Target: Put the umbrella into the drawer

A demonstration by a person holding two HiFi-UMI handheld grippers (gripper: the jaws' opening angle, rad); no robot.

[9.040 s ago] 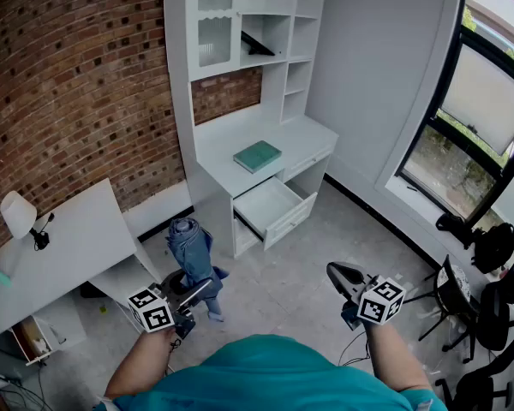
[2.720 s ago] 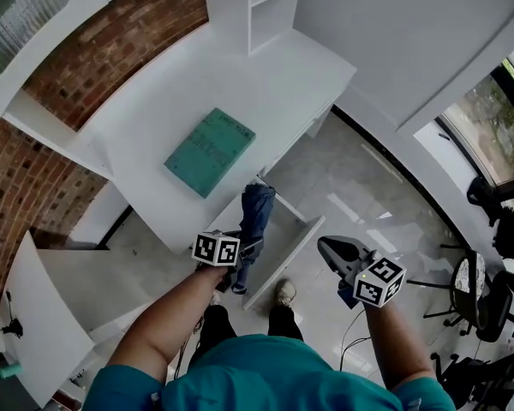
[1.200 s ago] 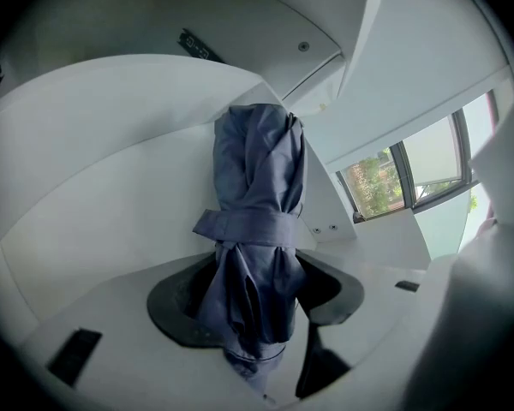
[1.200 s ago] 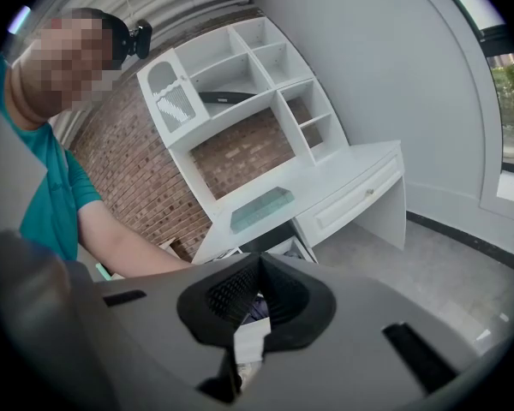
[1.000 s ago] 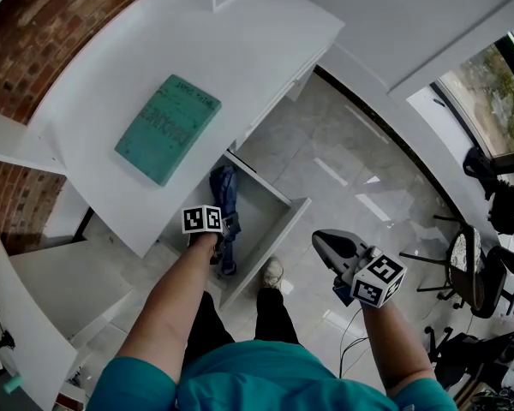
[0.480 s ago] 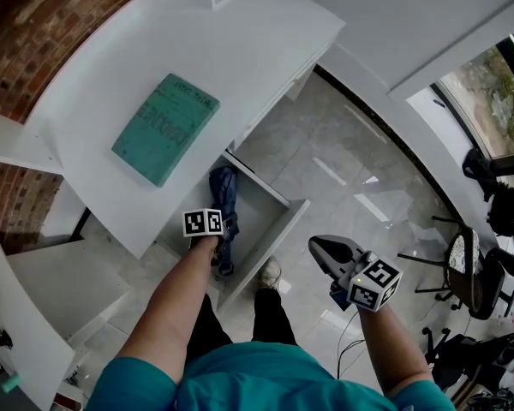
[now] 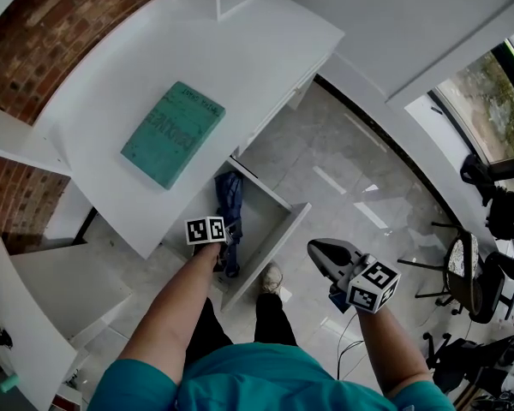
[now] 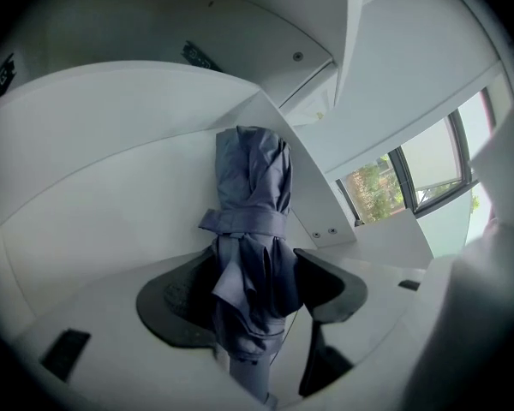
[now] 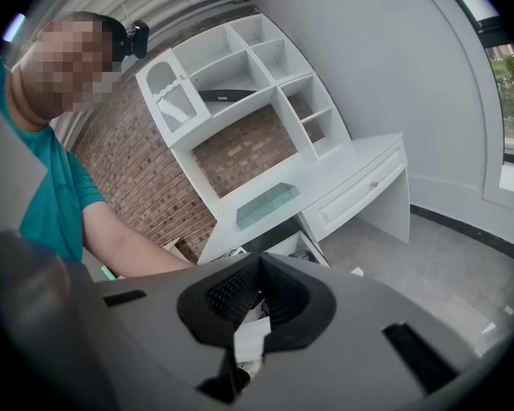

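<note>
The folded blue umbrella (image 7: pixel 231 202) lies lengthwise in the open white drawer (image 7: pixel 278 240) below the desk. My left gripper (image 7: pixel 226 243) reaches down into the drawer at the umbrella's near end. In the left gripper view the umbrella (image 8: pixel 250 212) runs between the two black pads (image 8: pixel 173 305). The jaws have just been opening and stand wide beside the fabric, not pressing it. My right gripper (image 7: pixel 319 251) hovers over the floor to the right of the drawer. Its jaws (image 9: pixel 257 268) are shut with nothing between them.
A teal book (image 7: pixel 173 133) lies on the white desk top (image 7: pixel 265 50) above the drawer. A second drawer front (image 9: pixel 360 191) farther right is closed. The person's shoes (image 7: pixel 271 277) stand on the grey tiles just in front of the drawer. Office chairs (image 7: pixel 488 221) are at the right.
Since the oldest frames the umbrella has gone from the floor by the desk into the drawer. Over the last second it stays put and both grippers hardly move.
</note>
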